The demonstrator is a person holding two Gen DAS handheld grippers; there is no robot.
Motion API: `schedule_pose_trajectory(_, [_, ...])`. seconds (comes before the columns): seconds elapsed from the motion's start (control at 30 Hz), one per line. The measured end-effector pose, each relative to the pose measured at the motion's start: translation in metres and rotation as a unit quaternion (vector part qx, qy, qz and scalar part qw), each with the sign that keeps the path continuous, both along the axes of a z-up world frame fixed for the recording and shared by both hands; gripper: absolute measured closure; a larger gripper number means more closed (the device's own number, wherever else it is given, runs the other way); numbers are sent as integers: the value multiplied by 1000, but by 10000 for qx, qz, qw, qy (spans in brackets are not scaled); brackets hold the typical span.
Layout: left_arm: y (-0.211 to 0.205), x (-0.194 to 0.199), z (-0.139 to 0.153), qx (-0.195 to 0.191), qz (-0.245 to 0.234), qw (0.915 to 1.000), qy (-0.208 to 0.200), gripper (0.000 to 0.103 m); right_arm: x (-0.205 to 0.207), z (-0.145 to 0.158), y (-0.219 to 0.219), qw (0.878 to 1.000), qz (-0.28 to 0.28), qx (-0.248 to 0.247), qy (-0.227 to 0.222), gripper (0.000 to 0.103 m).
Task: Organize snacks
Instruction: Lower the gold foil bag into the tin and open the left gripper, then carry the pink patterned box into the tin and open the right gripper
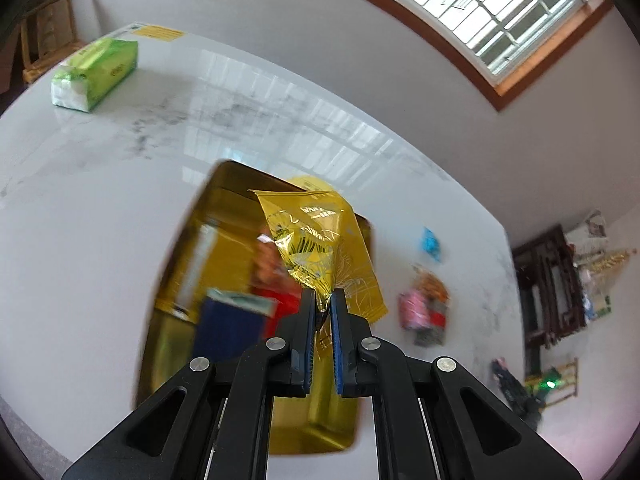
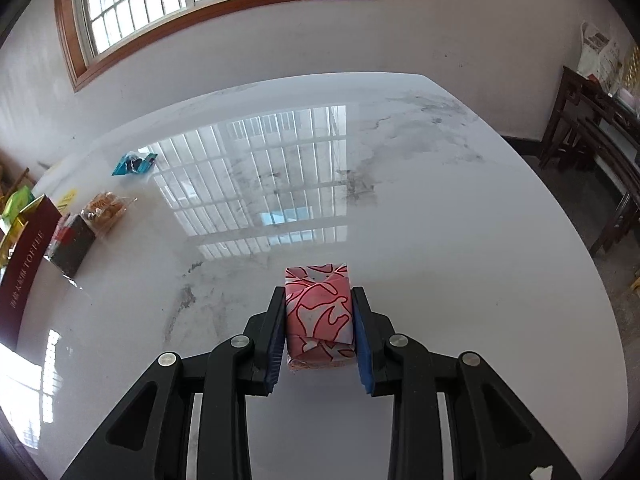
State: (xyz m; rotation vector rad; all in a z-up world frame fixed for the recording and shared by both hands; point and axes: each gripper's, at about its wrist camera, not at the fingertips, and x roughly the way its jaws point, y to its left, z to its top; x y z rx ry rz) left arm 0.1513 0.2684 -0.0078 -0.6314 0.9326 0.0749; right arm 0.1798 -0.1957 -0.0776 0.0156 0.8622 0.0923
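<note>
My left gripper is shut on the corner of a yellow foil snack packet and holds it above a gold tin box. The box holds a blue-and-white box and a red packet, both blurred. My right gripper is shut on a pink-and-red patterned snack packet just above the white marble table. Loose snacks lie on the table: a blue packet, a clear biscuit packet and a dark packet.
A green tissue pack lies at the far left of the table. A dark red toffee box lid stands at the left edge of the right wrist view. Dark wooden furniture stands beyond the table, right.
</note>
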Motion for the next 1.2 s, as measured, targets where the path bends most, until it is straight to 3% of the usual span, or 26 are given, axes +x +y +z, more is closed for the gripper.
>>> schedule_pose_trajectory(0.23, [29,20,-25,215,-27,9990,379,95,2,-1,2,10000,-66,-60,8,75])
schedule_pose_trajectory(0.53, [38,35,-39,531,-243,9967,559,95,2,-3,4,9998,-71,-159,11,75])
schedule_pose_trajectory(0.63, [29,38,-37,971,-355,9933,514,94,2,-4,3,9998,-74,-165,11,75])
schedule_pose_trajectory(0.7, [21,39,-38,1438,-374,9875,532,88,2,-4,3,9998,-74,-164,13,75])
schedule_pose_trajectory(0.77, [15,38,-41,1663,-456,9828,654,77,2,-3,2,9999,-73,-155,14,74])
schedule_pose_trajectory(0.93, [2,19,-36,1742,-447,9826,453,72,2,-3,3,9999,-74,-142,17,74])
schedule_pose_trajectory(1.03, [-5,2,-27,1730,-369,9840,220,54,2,-3,3,9999,-75,-133,19,74])
schedule_pose_trajectory(1.2, [-32,-32,-2,2574,-41,9661,-199,46,0,-3,4,9999,-70,-115,18,74])
